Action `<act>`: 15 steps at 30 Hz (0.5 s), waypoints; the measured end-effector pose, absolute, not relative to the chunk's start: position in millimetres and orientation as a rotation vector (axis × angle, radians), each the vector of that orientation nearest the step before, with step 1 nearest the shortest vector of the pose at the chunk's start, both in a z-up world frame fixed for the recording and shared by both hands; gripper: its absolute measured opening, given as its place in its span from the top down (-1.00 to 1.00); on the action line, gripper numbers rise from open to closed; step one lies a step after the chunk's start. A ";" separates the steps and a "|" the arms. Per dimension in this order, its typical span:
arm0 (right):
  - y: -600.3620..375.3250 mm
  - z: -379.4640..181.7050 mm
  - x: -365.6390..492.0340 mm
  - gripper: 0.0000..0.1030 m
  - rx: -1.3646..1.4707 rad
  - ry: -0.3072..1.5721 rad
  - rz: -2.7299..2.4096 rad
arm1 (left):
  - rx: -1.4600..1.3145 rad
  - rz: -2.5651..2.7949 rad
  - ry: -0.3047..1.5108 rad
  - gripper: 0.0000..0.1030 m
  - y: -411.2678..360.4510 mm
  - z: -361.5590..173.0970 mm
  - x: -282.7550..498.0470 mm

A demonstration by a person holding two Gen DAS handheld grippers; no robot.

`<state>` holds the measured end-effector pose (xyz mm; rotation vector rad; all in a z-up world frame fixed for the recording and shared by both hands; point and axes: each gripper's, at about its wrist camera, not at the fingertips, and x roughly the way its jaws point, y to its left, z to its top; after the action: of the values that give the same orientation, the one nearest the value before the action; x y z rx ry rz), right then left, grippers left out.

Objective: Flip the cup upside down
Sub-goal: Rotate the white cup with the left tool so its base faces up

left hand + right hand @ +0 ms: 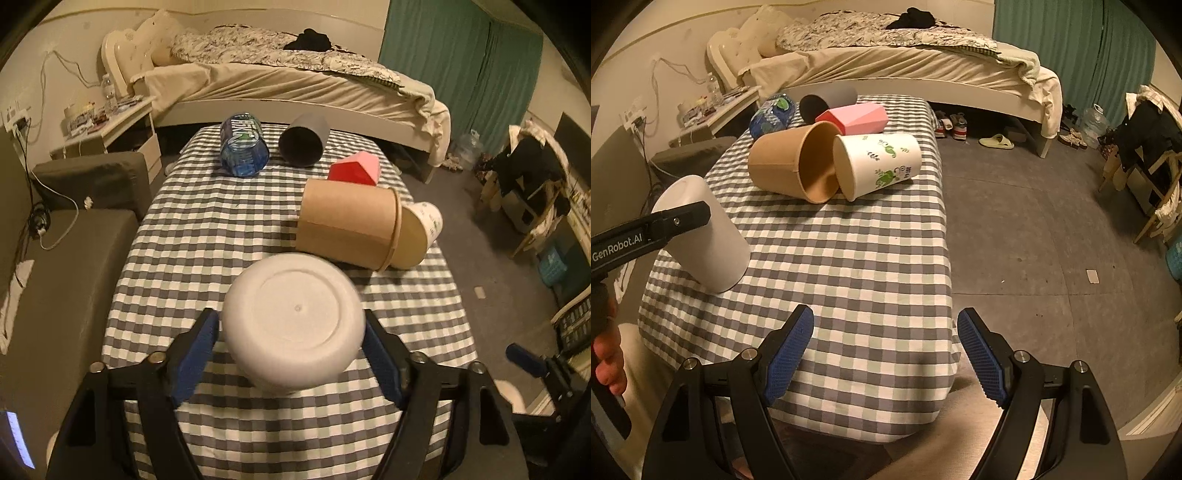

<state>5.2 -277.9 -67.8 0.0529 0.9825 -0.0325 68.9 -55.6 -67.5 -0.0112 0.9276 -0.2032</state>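
A plain white cup (295,317) is between the blue pads of my left gripper (291,332), which is shut on it. Its flat base faces the camera. In the right wrist view the same white cup (709,247) is tilted, base up and to the left, its mouth end down at the checked tablecloth (849,266), with a left finger (665,225) across it. My right gripper (884,339) is open and empty above the table's near right edge.
Farther back on the table lie a brown paper cup (783,166), a white cup with green prints (879,162), a pink and red box (857,118), a dark grey cup (303,142) and a blue bottle (243,147). A bed is behind, a grey sofa on the left.
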 end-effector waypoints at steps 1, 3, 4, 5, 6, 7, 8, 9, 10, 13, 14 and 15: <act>-276.0 -68.5 6.3 -0.56 0.048 0.986 -0.031 | -0.008 -0.196 0.927 -0.70 -54.6 -69.4 67.5; -273.1 -69.5 7.9 -0.56 0.040 0.990 -0.029 | -0.024 -0.199 0.929 -0.70 -50.2 -75.0 64.8; -271.3 -69.8 9.0 -0.56 0.034 0.992 -0.027 | -0.032 -0.205 0.937 -0.71 -48.4 -78.7 63.6; -270.2 -69.7 9.5 -0.56 0.030 0.993 -0.027 | -0.038 -0.208 0.943 -0.71 -46.8 -82.6 62.4; -268.7 -70.0 10.4 -0.56 0.024 0.994 -0.026 | -0.039 -0.210 0.947 -0.71 -46.2 -85.3 61.8; -267.6 -70.0 11.3 -0.56 0.019 0.995 -0.026 | -0.037 -0.214 0.952 -0.71 -45.8 -88.7 61.5; -267.1 -70.4 12.2 -0.56 0.016 0.998 -0.026 | -0.034 -0.218 0.951 -0.71 -45.4 -91.1 61.1; -266.2 -71.0 13.2 -0.56 0.012 1.000 -0.026 | -0.031 -0.223 0.942 -0.71 -45.2 -93.6 60.9; -265.6 -71.7 13.8 -0.56 0.010 1.003 -0.027 | -0.027 -0.230 0.935 -0.71 -45.5 -95.5 61.0; -263.5 -73.9 16.4 -0.56 0.003 1.011 -0.027 | -0.019 -0.247 0.925 -0.63 -46.9 -98.1 62.8; -262.6 -74.7 17.0 -0.56 0.000 1.014 -0.027 | -0.031 -0.257 0.927 -0.57 -46.3 -98.1 63.5; -261.6 -75.4 17.8 -0.55 -0.003 1.016 -0.026 | -0.051 -0.276 0.927 -0.43 -45.8 -98.1 63.5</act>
<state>17.8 -261.6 -75.4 -0.0032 1.0163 -0.0261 63.5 -45.8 -98.1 -0.0509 0.9267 -0.2759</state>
